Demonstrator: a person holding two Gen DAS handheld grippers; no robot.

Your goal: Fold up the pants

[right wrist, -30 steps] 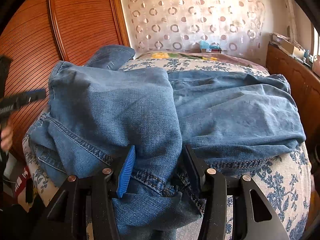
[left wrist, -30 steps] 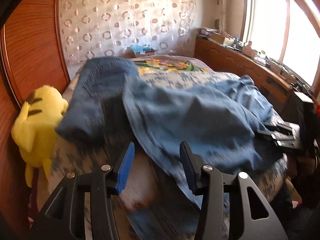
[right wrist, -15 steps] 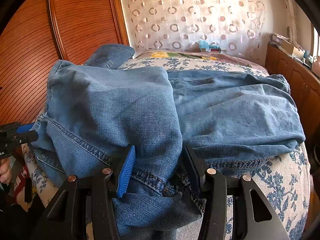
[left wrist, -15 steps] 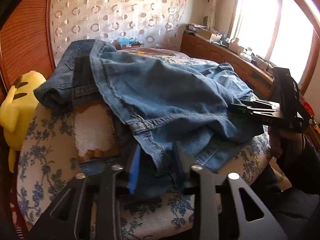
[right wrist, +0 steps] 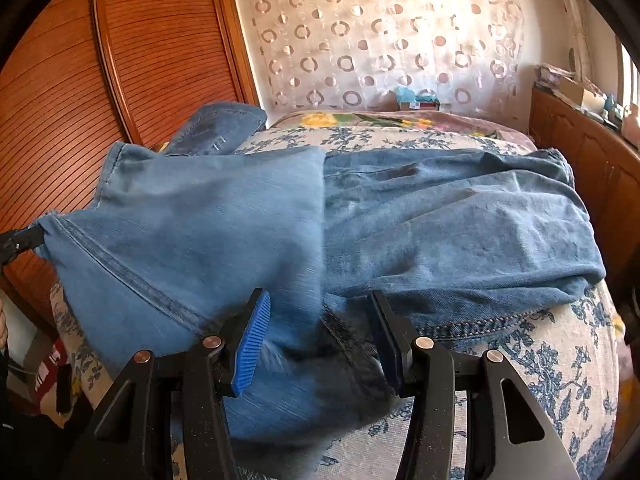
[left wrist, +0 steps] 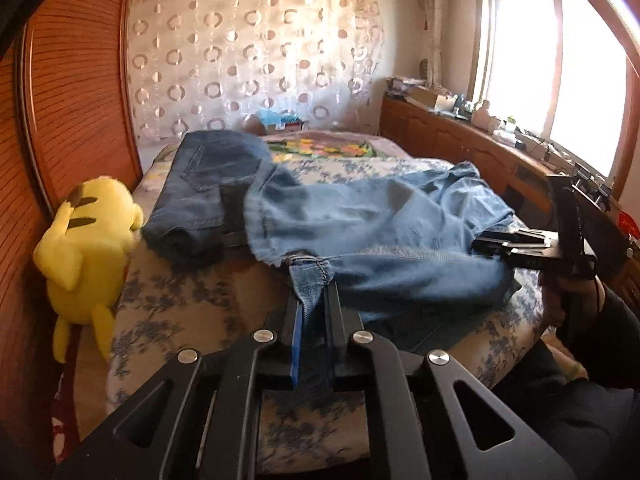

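Covering most of both views, the bed (left wrist: 192, 312) wore a white spread with blue flowers, and everything else sat in relation to it. The wooden headboard panel (right wrist: 72, 80) rose along the bed's left side, and a curtain with ring patterns (left wrist: 256, 64) hung beyond its far end. A low wooden cabinet (left wrist: 448, 140) ran along the bed's right side under a bright window (left wrist: 560, 60). The light blue pants (left wrist: 380, 232) lay across the middle of the bed, partly folded, one layer turned over another and the near edge hanging off the bed's front. A darker pair of jeans (left wrist: 200, 192) lay on the bed's left portion, just beside the light pair and partly under it. A yellow plush toy (left wrist: 88, 248) leaned between the bed's left edge and the headboard panel. The right gripper (right wrist: 320, 344) was at the bed's front edge with its jaws spread wide, denim bunched loosely between them; in the left wrist view it appeared at the bed's right side, touching the pants. The left gripper (left wrist: 312, 312) was at the bed's front, pressed together on a small hem corner of the light blue pants, lifting that corner off the spread. A small blue item (right wrist: 412, 94) sat at the bed's far end, too small to identify.
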